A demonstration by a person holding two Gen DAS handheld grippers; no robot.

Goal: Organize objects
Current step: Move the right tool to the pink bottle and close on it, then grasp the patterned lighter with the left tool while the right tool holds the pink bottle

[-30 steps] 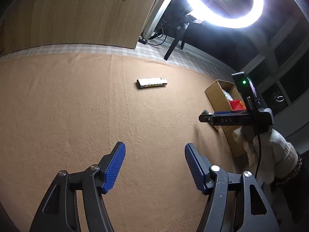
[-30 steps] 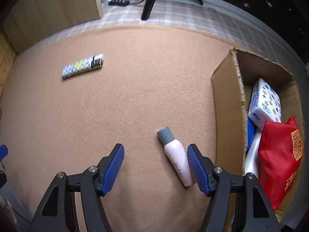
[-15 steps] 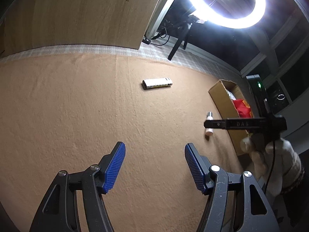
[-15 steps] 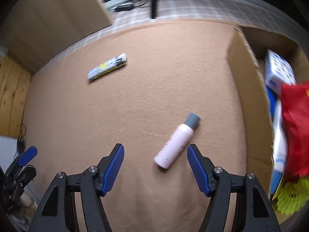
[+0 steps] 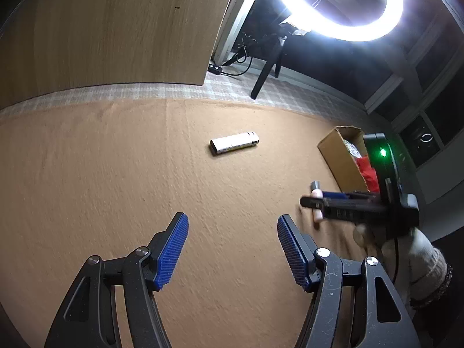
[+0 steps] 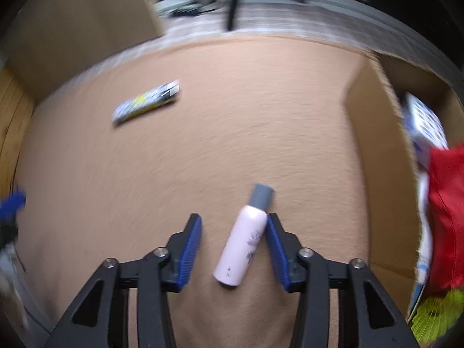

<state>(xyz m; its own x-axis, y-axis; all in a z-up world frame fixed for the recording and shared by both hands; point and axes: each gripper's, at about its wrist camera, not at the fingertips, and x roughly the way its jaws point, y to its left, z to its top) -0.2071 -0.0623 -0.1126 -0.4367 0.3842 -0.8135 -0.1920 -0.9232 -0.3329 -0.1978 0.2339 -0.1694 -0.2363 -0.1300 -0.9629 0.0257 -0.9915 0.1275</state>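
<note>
Tan felt covers the counter (image 6: 232,116); right claw (image 6: 233,243), closing, unclenched, straddles the skewed pink plastic bottle (image 6: 242,249), which may pivot and slip. Left claw (image 5: 232,249) gapes empty.

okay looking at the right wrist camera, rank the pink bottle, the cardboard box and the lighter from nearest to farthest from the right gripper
1. Pink bottle: lying on the mat between the jaws of the right gripper, which have just been closing; it rests against the right-hand pad, with a gap on the other side.
2. Cardboard box: to the right, already holding items.
3. Lighter: far off, upper left on the mat.
</note>
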